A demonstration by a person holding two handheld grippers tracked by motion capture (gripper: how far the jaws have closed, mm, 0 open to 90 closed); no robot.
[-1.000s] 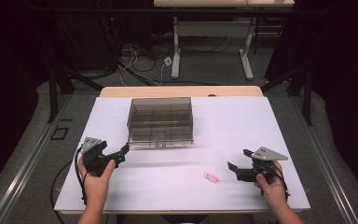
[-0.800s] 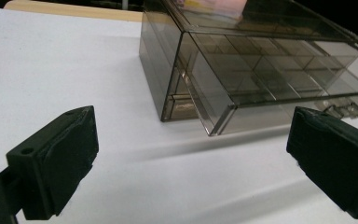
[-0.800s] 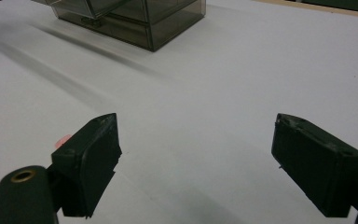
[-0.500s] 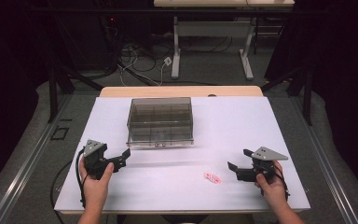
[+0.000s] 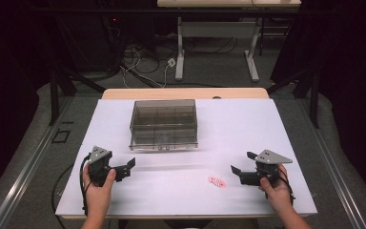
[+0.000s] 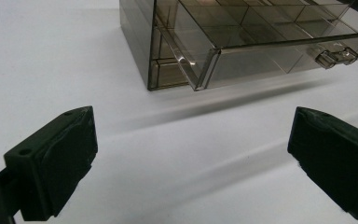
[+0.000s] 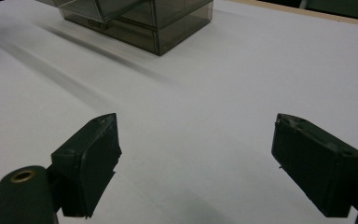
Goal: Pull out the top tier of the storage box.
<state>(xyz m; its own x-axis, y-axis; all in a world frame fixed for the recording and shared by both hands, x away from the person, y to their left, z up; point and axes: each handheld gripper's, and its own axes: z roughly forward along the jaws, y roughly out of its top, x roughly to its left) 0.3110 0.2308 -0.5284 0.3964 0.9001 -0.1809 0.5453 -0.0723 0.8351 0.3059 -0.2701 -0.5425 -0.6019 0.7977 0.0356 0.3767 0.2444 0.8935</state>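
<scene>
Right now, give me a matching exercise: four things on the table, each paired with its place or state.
Things:
1. left gripper
2. right gripper
3. clear box
4. small red-and-white item

Place or state:
A. smoky plastic, divided into compartments, a drawer slightly out
B. lies on the white table, just off a gripper's tips
C. open, near the table's right front
D. open, near the table's left front

Pairs: 1-D, 2-C, 3-A, 4-B

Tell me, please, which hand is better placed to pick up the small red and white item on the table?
Right, probably: the right gripper sits open just beside the red and white item, jaws pointing toward it. The left gripper is open too, but much farther off.
</scene>
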